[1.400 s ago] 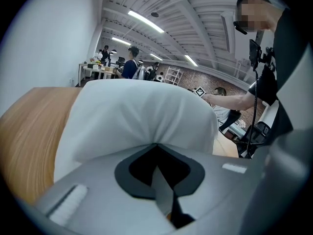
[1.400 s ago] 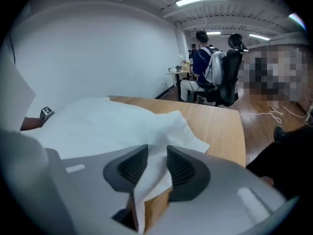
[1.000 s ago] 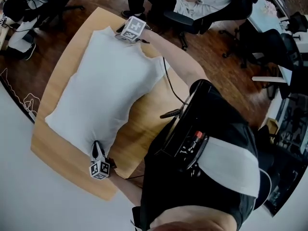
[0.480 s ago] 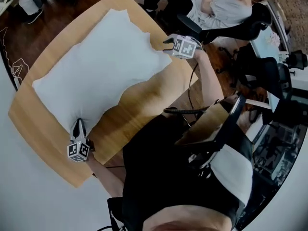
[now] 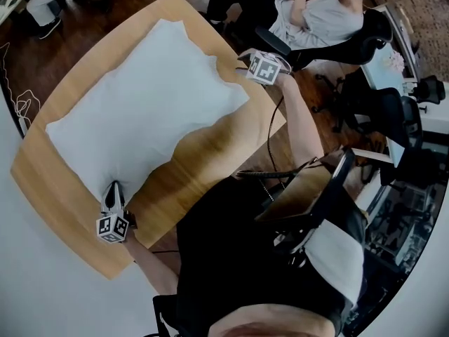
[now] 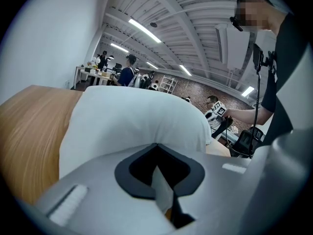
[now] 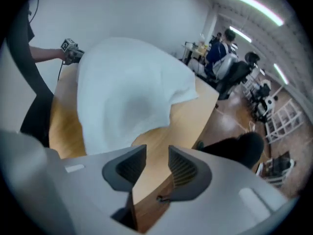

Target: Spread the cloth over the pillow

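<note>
Two tongs, two diff states. The left gripper (image 5: pixel 113 192), lower left of the head view, is clenched on a corner of the white cloth (image 5: pixel 147 111). Its own view shows a thin white fold pinched btw the closed jaws.

The right gripper (image 5: pixel 245 63), upper centre, has just been opening its jaws. Nothing sits btw them. Only bare table (image 5: pixel 210 153) wood shows through the gap, w/ the cloth's ragged edge just beside it.

The cloth lies diagonally, upper centre to lower left, puffed over what I take to be the pillow. The pillow can't be told apart from the cover, as both are white.

Step in hand, prob: drape mostly down, right side let go, left corner not yet released. The edge toward frame centre looks wavy & uneven.

Next move likely calls for the right gripper to re-pinch that edge and tug it flat. Or the left could lower its corner & open, w/o dragging the cloth off.
</note>
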A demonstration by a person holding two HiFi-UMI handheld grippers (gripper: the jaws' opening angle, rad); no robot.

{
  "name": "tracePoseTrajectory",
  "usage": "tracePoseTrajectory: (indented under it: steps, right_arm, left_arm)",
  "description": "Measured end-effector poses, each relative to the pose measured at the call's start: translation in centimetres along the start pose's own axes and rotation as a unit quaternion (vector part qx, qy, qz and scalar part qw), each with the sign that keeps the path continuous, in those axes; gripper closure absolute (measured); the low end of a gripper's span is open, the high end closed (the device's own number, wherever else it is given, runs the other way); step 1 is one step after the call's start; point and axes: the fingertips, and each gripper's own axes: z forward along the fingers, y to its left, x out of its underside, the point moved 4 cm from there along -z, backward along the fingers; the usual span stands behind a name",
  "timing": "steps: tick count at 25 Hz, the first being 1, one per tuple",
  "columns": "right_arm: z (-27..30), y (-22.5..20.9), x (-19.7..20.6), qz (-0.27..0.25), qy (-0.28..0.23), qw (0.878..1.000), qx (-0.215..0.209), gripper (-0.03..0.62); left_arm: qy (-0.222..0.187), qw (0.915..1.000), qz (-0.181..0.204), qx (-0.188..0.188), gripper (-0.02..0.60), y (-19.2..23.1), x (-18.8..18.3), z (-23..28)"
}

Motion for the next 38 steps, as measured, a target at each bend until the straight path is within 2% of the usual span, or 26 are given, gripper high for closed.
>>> tracePoseTrajectory:
  steps: [2,5,6,7,9,10,11,12,13,14,15,16,17,18,19,20,21,23,25,26,27,30,32,34,36,38]
  right_arm:
    - [1.6,-1.5,-4.8,-0.079,-0.023,0.996,0.021,0.45]
    - [5.7,-1.4,-8.5,-0.192,0.013,0.981,0.001,0.459]
    - [6.8,-1.3,-8.6,-0.207,0.029,0.978,-0.014,0.576]
    - [7.5,-1.3,-8.4,-0.207,0.039,0.977,-0.025,0.586]
    - [7.5,-2.4,-7.4,-0.174,0.057,0.982,-0.035,0.548]
    - [6.9,-3.6,-6.4,-0.15,0.075,0.985,-0.028,0.468]
    - [6.3,-5.5,-5.3,-0.121,0.093,0.988,-0.008,0.434]
    - [5.6,-7.6,-4.8,-0.076,0.091,0.993,0.011,0.434]
    - [5.2,-9.4,-5.4,-0.011,0.048,0.999,0.012,0.434]
    - [5.2,-10.7,-7.3,0.075,-0.037,0.996,-0.016,0.434]
    - [5.5,-11.5,-9.7,0.171,-0.136,0.974,-0.064,0.434]
    - [6.1,-12.2,-11.8,0.265,-0.217,0.933,-0.112,0.434]
    - [7.0,-12.7,-13.3,0.341,-0.266,0.89,-0.145,0.434]
    - [8.2,-13.2,-14.1,0.393,-0.28,0.861,-0.162,0.435]
    - [9.7,-13.3,-14.4,0.419,-0.269,0.85,-0.171,0.436]
    - [11.2,-13.0,-14.5,0.421,-0.245,0.855,-0.177,0.45]
    - [12.4,-12.5,-14.6,0.406,-0.221,0.868,-0.183,0.579]
    - [13.5,-12.6,-14.5,0.365,-0.192,0.897,-0.16,0.592]
    - [13.3,-15.1,-13.7,0.339,-0.174,0.922,-0.074,0.591]
    - [13.2,-16.5,-13.5,0.322,-0.162,0.932,-0.03,0.579]
    - [13.5,-17.3,-13.7,0.3,-0.15,0.942,-0.001,0.531]
    - [15.6,-16.7,-16.4,0.216,-0.113,0.97,0.013,0.397]
    - [16.5,-15.8,-18.0,0.159,-0.091,0.983,0.007,0.415]
    - [16.5,-15.6,-18.1,0.11,-0.064,0.992,0.006,0.585]
    - [16.2,-17.5,-16.7,0.087,-0.037,0.995,0.041,0.588]
    - [15.9,-20.1,-16.1,0.099,-0.05,0.992,0.067,0.588]
  left_arm:
    - [0.002,1.0,-0.002,-0.001,0.578,0.0,0.2,0.0]
    - [0.006,1.0,-0.005,-0.001,0.578,0.0,0.4,0.1]
    - [0.006,1.0,-0.006,-0.001,0.578,0.0,0.5,0.2]
    - [0.007,0.9999,-0.008,-0.001,0.578,0.1,0.6,0.2]
    - [0.007,0.9999,-0.011,-0.005,0.578,0.3,0.6,0.1]
    - [0.006,0.9999,-0.012,-0.007,0.578,0.5,0.6,0.0]
    - [0.005,0.9999,-0.013,-0.008,0.578,0.6,0.5,-0.1]
    - [0.004,0.9999,-0.014,-0.008,0.578,0.7,0.5,-0.1]
    - [0.003,0.9998,-0.014,-0.009,0.578,0.8,0.5,-0.1]
    - [0.004,0.9998,-0.015,-0.011,0.578,0.8,0.6,0.0]
    - [0.005,0.9998,-0.017,-0.013,0.578,0.8,0.7,0.0]
    - [0.007,0.9997,-0.018,-0.015,0.578,0.8,0.7,0.1]
    - [0.01,0.9996,-0.019,-0.017,0.578,0.8,0.8,0.2]
    - [0.012,0.9996,-0.02,-0.019,0.578,0.8,0.8,0.2]
    - [0.013,0.9995,-0.021,-0.02,0.578,0.7,0.8,0.3]
    - [0.013,0.9994,-0.023,-0.022,0.578,0.6,0.9,0.3]
    - [0.013,0.9994,-0.024,-0.022,0.578,0.5,0.9,0.3]
    - [0.012,0.9994,-0.025,-0.023,0.578,0.4,0.8,0.5]
    - [0.012,0.9994,-0.023,-0.024,0.578,0.6,0.4,1.0]
    - [0.013,0.9993,-0.022,-0.026,0.578,0.7,0.2,1.2]
    - [0.014,0.9993,-0.022,-0.028,0.578,0.7,0.1,1.3]
    - [0.015,0.999,-0.025,-0.035,0.578,0.9,0.3,1.1]
    - [0.014,0.9989,-0.025,-0.037,0.578,0.9,0.2,1.1]
    - [0.015,0.9988,-0.024,-0.039,0.578,0.7,0.1,1.2]
    - [0.013,0.9988,-0.025,-0.039,0.578,0.3,-0.1,1.3]
    - [0.002,0.999,-0.027,-0.037,0.578,0.0,-0.2,1.5]
